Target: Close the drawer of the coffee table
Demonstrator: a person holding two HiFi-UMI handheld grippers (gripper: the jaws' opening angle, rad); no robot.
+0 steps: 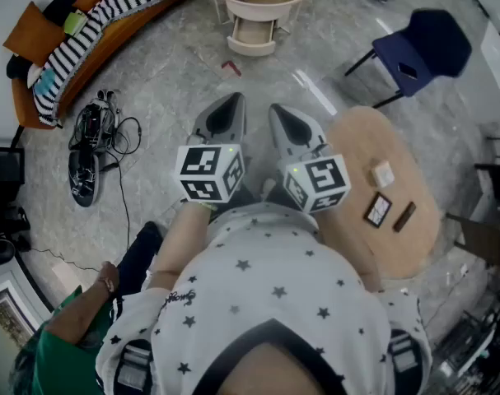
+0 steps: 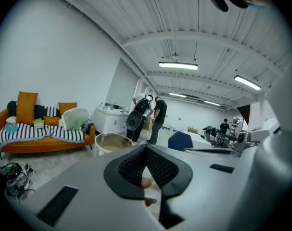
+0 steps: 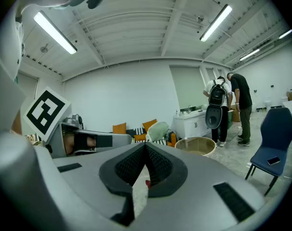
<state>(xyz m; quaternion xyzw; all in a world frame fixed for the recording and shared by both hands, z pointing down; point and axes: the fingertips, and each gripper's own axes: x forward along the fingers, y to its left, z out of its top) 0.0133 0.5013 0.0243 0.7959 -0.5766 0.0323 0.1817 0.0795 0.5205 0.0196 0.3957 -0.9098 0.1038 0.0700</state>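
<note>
Seen from the head view, we hold the left gripper (image 1: 223, 112) and the right gripper (image 1: 292, 122) side by side, both pointing towards the round cream coffee table (image 1: 262, 12) at the top edge of the frame. Each gripper's own view shows its jaws pressed together at the tips, with nothing between them. The table's cream drawer (image 1: 252, 35) stands pulled out below the tabletop rim, its front facing us, well apart from both grippers. Between the jaw tips and the drawer lies a stretch of pale grey marbled floor (image 1: 175, 81), bare except for a small red object (image 1: 231, 67) near the drawer front. We find this open lane bounded on the left by an orange sofa with a black-and-white striped blanket (image 1: 101, 19), which runs diagonally towards the table, and by a tangle of black cables and gear (image 1: 93, 146) on the floor beside the left gripper. On the right stand a dark blue chair (image 1: 422, 48) and an oval light wooden tabletop (image 1: 357, 138), whose near edge lies just beside the right gripper and which carries a few small flat items. In both gripper views two standing people appear beyond the coffee table, beside a white cabinet
</note>
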